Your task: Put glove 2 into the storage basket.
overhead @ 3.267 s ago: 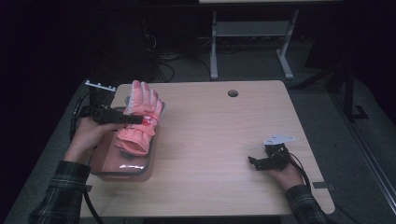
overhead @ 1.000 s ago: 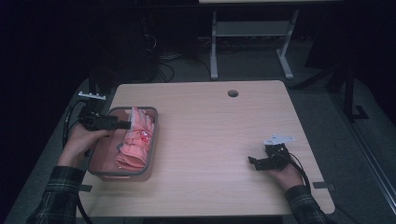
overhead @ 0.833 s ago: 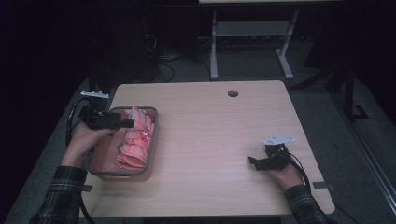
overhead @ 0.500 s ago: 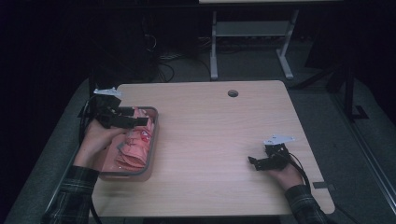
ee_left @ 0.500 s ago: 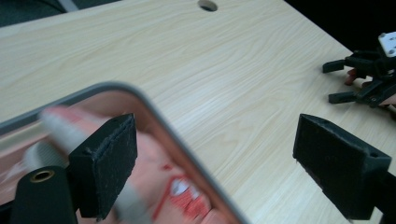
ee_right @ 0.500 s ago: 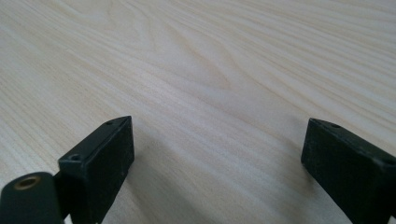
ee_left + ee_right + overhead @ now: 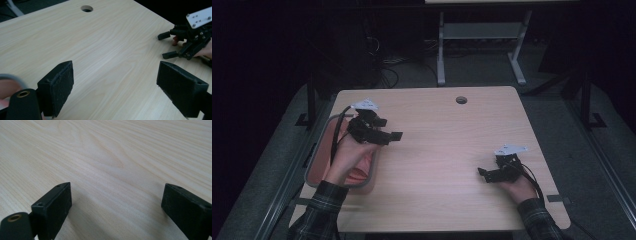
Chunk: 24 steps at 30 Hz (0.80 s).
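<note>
Looking down from the high view, we see the tabletop (image 7: 442, 150) first, a pale wood slab with a round cable hole (image 7: 461, 100) near its far edge. At its left edge sits a grey-rimmed tray (image 7: 314, 155), lying flat, with something pink (image 7: 354, 175) inside it; our left hand (image 7: 346, 160) covers most of the contents, so we cannot tell exactly how the pink thing lies, only that it is in the tray and not in either tool.

Our left gripper (image 7: 389, 136) hangs over the tray's right rim and points out across the bare wood toward the middle of the tabletop. In the left gripper view its fingers (image 7: 58, 86) are spread wide apart with nothing between them but wood grain; the tray's rim shows as a grey curve at the lower left corner of that view, with a bit of pink below it.

Our right gripper (image 7: 486, 174) rests low near the right front of the tabletop, well apart from the tray, held in our right hand (image 7: 514, 187). In the right gripper view its fingers (image 7: 53, 206) are likewise spread wide, empty, with plain wood between them. We also see this gripper from the left gripper view, far off at the upper right (image 7: 168, 45), its two black tips parted.

Both sleeves (image 7: 319, 210) are plaid and come in from the bottom edge of the high view.
</note>
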{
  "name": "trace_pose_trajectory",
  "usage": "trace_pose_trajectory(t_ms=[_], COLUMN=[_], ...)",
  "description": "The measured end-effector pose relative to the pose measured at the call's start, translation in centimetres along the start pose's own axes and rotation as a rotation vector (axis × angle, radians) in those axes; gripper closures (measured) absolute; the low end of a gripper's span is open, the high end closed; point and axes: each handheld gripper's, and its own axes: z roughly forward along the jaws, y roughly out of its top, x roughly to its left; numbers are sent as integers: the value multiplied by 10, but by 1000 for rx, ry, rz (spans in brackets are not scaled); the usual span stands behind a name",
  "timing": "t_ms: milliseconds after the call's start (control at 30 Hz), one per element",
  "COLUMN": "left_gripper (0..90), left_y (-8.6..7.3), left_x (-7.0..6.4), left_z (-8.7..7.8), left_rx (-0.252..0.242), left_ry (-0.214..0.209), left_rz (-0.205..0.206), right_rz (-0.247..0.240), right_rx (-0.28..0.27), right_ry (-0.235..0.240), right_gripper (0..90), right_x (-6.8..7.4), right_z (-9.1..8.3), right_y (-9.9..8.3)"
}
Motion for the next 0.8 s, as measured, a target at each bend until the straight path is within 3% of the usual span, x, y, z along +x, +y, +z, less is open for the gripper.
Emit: trace_pose_trajectory(t_ms=[367,800], left_gripper=[138,138], left_y=[-16,-46], left_x=[-34,-53], left_z=[46,85], left_rx=[52,96], left_ry=[3,13], left_rz=[72,117], right_rz=[1,1], right_rx=[0,1], right_ry=[0,0], right_gripper=[91,91], right_x=[0,0], right_z=[0,0], right_y=[0,0])
